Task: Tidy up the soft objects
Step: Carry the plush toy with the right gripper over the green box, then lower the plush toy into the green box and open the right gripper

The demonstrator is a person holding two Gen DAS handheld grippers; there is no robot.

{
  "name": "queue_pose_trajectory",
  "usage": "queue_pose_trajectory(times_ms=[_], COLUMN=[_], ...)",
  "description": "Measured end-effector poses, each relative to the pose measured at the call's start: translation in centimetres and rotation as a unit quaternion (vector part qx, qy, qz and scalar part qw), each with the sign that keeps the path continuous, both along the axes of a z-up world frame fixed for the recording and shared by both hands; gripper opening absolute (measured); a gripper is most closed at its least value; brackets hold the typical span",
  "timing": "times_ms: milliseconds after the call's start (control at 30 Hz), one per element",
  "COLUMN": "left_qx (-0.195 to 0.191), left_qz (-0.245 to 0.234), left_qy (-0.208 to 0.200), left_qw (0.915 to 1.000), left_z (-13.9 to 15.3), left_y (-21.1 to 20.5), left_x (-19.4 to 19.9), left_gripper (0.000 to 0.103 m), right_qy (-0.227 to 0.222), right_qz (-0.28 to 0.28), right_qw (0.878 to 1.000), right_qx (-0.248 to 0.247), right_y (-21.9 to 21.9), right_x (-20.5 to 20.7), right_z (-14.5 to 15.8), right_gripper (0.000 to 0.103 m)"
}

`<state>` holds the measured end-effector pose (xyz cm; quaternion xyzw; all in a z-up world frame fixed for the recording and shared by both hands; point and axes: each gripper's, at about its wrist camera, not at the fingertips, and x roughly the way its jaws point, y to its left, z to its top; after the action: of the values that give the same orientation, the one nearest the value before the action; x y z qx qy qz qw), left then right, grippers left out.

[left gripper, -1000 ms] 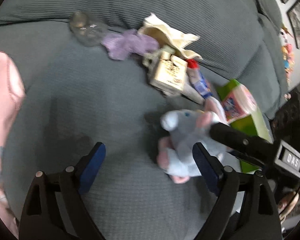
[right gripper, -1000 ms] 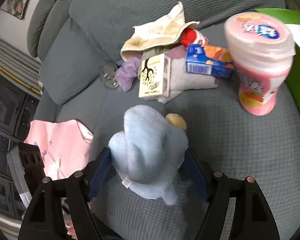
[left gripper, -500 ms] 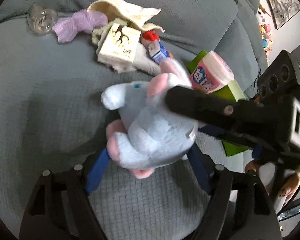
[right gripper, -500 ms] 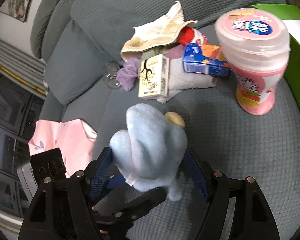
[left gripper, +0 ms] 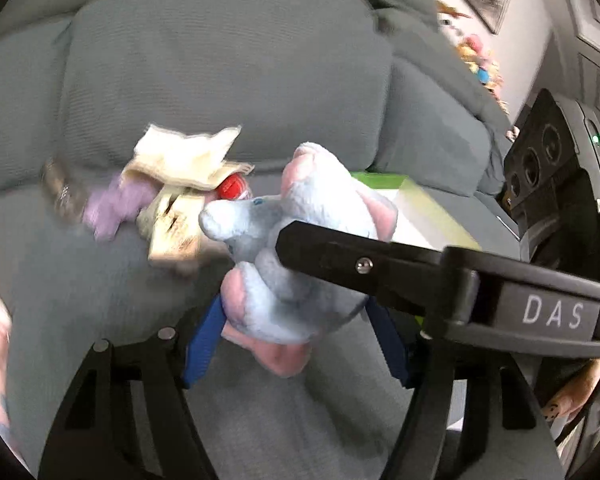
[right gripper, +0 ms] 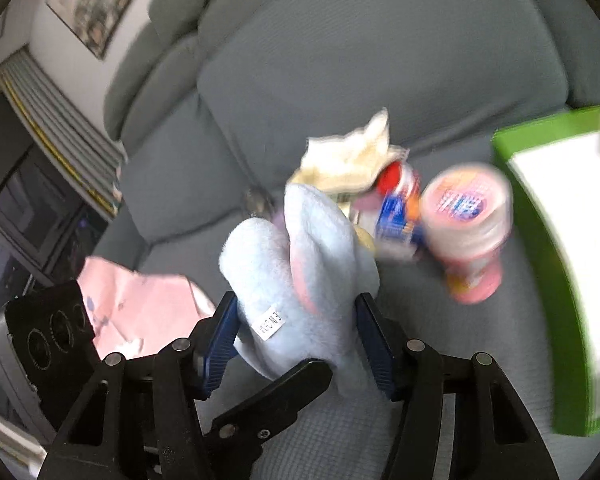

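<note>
The left gripper (left gripper: 296, 344) and right gripper (right gripper: 296, 340) have both just been closing; their blue fingers (left gripper: 204, 344) now clamp the plush toy (left gripper: 296, 264) from both sides, raised above the sofa (left gripper: 220, 60) seat.

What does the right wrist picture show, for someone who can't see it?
Both grippers, right gripper and left gripper, squeeze a blue plush toy above a grey sofa. Behind sit a pink tub and green box.
</note>
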<state>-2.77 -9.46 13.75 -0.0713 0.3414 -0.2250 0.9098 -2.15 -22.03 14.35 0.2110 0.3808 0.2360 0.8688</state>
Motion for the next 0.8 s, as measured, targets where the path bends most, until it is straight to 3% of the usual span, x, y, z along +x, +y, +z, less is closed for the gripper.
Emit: queue_pose_trajectory(times_ms=[167, 367, 567, 800], left_qx=[0.007, 0.023, 0.031, 0.030], left_qz=[-0.052, -0.106, -0.149, -0.168], left_qy=[-0.037, -0.053, -0.034, 0.031], left_qw=[0.9979, 0.9927, 0.9877, 0.9849], left_z=[2.4, 2.8, 1.5, -1.5], left_y=[-4.7, -10.8, -14.6, -17.6], left_x=[-0.1, 1.2, 2.6, 4.4], left_gripper=[0.069, 0.069, 0.069, 0.068], right_qy=[-0.046, -0.065, -0.035, 0.030], right_qz=[-0.066, -0.146, -0.211, -0.261], right_qw=[0.996, 0.985, 0.973, 0.960], right_qx=[0.029, 0.063, 0.092, 0.099], right_y=[-5.6, -11.9, -16.3, -19.2], right_x=[-2.1, -3.6, -4.0, -3.7], right_z=[2.0, 2.1, 0.2, -2.2], right_gripper=[0.061, 0.061, 0.061, 0.061])
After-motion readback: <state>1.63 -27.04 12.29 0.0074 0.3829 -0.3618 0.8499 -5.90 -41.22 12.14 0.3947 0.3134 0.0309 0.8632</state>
